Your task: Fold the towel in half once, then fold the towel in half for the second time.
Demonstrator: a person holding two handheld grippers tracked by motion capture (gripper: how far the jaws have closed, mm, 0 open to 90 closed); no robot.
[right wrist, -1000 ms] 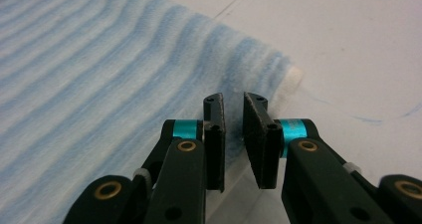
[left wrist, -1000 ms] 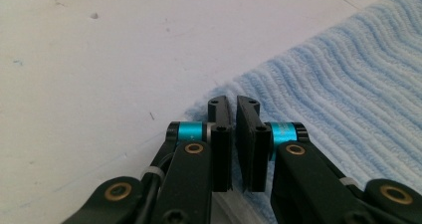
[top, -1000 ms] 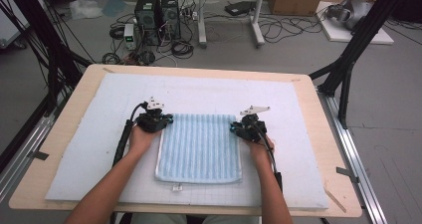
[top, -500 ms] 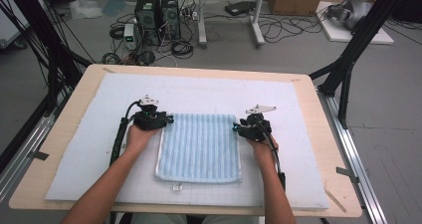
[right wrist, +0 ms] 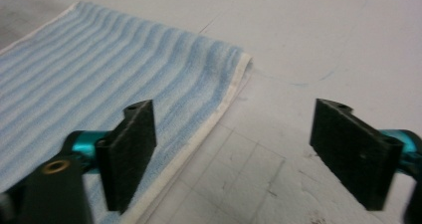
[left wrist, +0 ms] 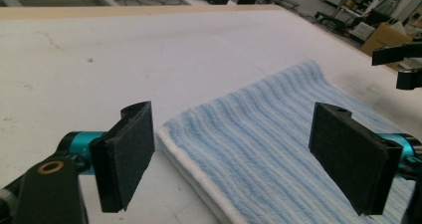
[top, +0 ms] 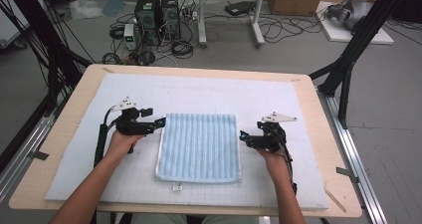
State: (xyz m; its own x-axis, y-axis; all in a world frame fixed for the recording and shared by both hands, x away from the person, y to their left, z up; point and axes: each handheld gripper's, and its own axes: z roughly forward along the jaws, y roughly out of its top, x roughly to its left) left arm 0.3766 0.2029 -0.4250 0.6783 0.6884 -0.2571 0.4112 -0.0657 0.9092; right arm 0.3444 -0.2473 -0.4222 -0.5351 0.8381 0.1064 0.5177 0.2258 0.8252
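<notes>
The folded blue striped towel (top: 200,147) lies flat near the middle of the white mat (top: 199,92), closer to the mat's front edge than its far one. Its lower layers are hidden under the top fold; only a white hem shows along the sides. The left gripper (top: 160,123) sits just off the towel's far left corner, the right gripper (top: 242,135) just off its right edge. Both have jaws spread wide with nothing between them, having just been opening. In the earlier frames the 2 grippers rested on the towel's far corners; now they have drawn outward, clear of the cloth.
</notes>
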